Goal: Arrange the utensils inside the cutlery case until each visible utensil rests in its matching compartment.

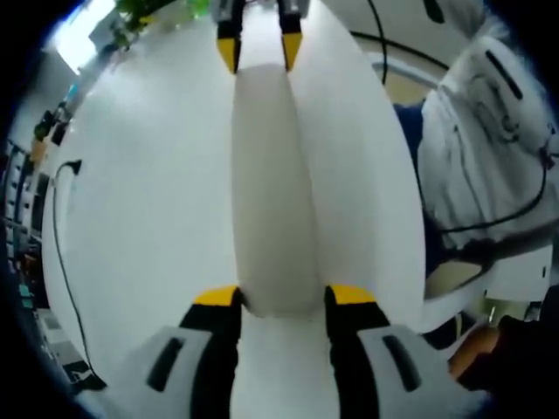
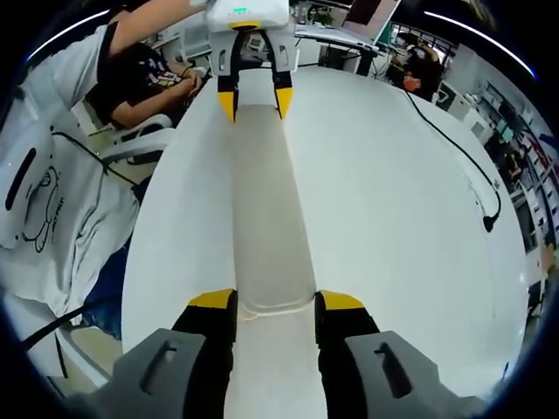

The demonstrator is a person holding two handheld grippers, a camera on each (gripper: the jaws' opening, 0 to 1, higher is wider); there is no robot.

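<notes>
The case (image 1: 272,188) is a long, pale, closed container lying flat on the white table (image 1: 148,209). Its long axis runs from one gripper to the other, parallel to the table's near edge, where a person in a white shirt (image 2: 52,209) stands.

In the left gripper view, the left gripper (image 1: 284,298) has its yellow-tipped jaws spread to the width of the case and set against both sides of the near end. The right gripper (image 1: 259,48) meets the far end from the opposite direction, its jaws flanking that end likewise.

In the right gripper view, the arrangement is mirrored: the right gripper (image 2: 266,303) is clamped on the near end of the case (image 2: 266,201), and the left gripper (image 2: 254,98) grips the far end.

The case thus lies between the two grippers, one end within each pair of jaws. A black cable (image 2: 463,157) lies well apart on the table.
</notes>
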